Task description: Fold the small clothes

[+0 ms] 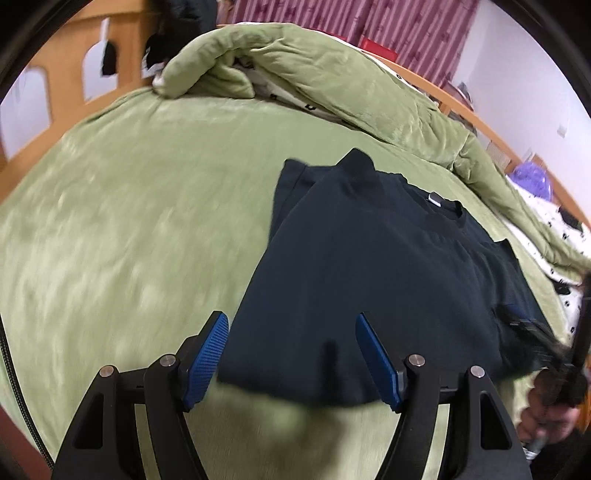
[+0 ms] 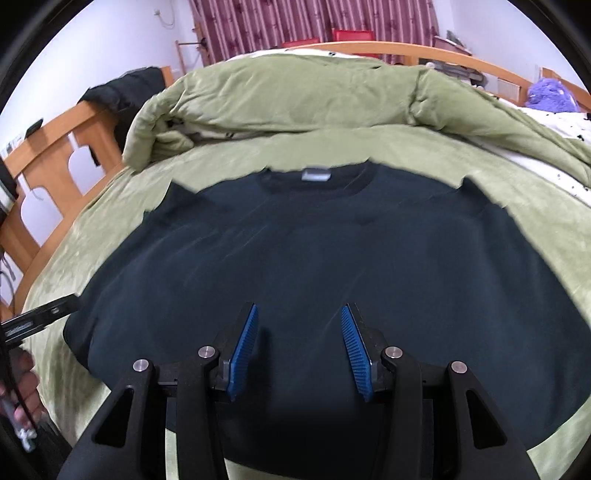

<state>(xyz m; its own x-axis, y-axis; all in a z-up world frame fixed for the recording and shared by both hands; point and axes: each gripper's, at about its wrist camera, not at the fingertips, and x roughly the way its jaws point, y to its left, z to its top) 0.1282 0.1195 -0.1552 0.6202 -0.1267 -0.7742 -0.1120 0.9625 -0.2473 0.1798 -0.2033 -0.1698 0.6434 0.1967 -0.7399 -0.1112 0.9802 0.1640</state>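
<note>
Both grippers hung open above a dark shirt spread on a green bed.

The left gripper had its blue pads spread wide with nothing between them, poised over the near left hem of the shirt. The right gripper was likewise parted and held nothing, hovering over the middle of the shirt's lower half. The shirt lay flat on the green blanket, collar and label toward the far side, both sleeves folded in over the body. Beyond it a green quilt sat bunched up. A wooden bed frame ran along the left, and striped curtains hung behind.
</note>
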